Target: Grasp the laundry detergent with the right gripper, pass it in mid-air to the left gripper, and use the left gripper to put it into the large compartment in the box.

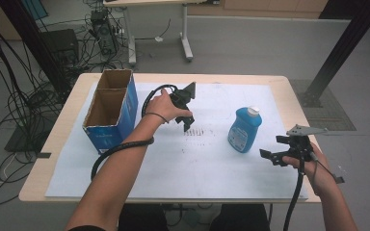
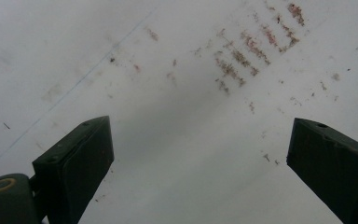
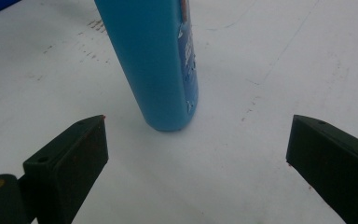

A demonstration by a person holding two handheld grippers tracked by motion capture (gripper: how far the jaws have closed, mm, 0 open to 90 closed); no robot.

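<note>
A blue bottle [image 1: 244,129] with a white cap stands upright on the white sheet, right of centre. In the right gripper view the blue bottle [image 3: 158,60] rises just beyond the open jaws. My right gripper [image 1: 275,150] is open, a short way right of the bottle, holding nothing. My left gripper [image 1: 187,119] is open over the middle of the sheet, jaws pointing down. In the left gripper view my left gripper [image 2: 200,158] has bare, stained paper between its jaws. An open blue cardboard box [image 1: 111,109] stands at the left.
A white sheet [image 1: 197,168] covers most of the wooden table [image 1: 48,144]. Brownish smudges [image 1: 196,133] mark the sheet near the left gripper. Black cables trail from both grippers. Beyond the table are a desk's legs [image 1: 187,43], floor cables and a black post [image 1: 337,53].
</note>
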